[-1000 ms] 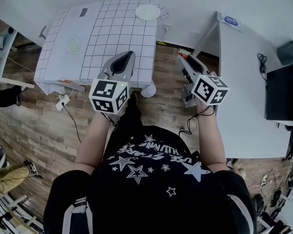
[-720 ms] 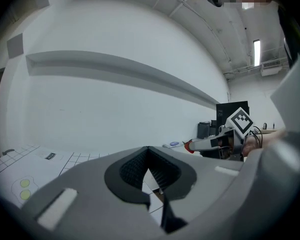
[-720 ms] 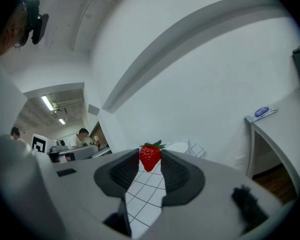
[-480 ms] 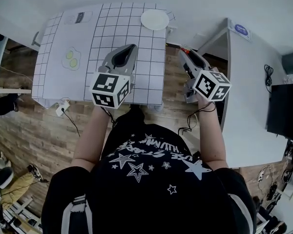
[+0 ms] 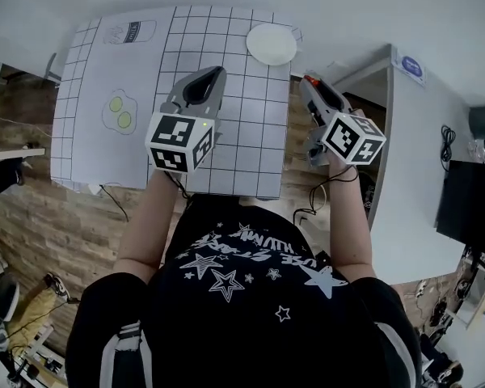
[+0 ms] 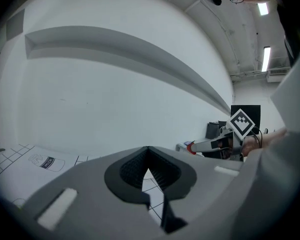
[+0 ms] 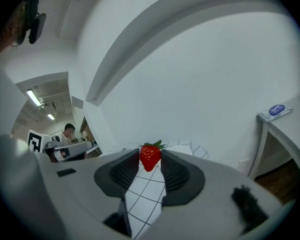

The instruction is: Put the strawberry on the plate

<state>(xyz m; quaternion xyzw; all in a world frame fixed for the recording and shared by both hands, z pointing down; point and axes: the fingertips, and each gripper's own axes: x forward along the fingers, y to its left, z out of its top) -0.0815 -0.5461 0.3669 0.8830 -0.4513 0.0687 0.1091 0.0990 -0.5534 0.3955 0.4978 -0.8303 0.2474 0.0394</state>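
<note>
In the right gripper view a red strawberry (image 7: 150, 156) with a green top is pinched between the jaw tips of my right gripper (image 7: 150, 160). In the head view that gripper (image 5: 309, 80) hovers just off the right edge of the gridded table (image 5: 242, 136), the strawberry (image 5: 309, 78) showing as a red speck at its tip. The white plate (image 5: 272, 44) lies at the table's far right corner, a little left of and beyond the right gripper. My left gripper (image 5: 212, 73) is over the table's middle, jaws shut with nothing in them (image 6: 148, 151).
A fried-egg picture (image 5: 119, 111) and a milk label (image 5: 128, 32) are printed on the table's left half. A white desk (image 5: 420, 160) stands to the right with a dark monitor (image 5: 469, 208) at its edge. A white wall lies beyond the table.
The table and plate have drawn closer beneath me across the frames. Both grippers hold their pose, the right one still carrying the strawberry.
</note>
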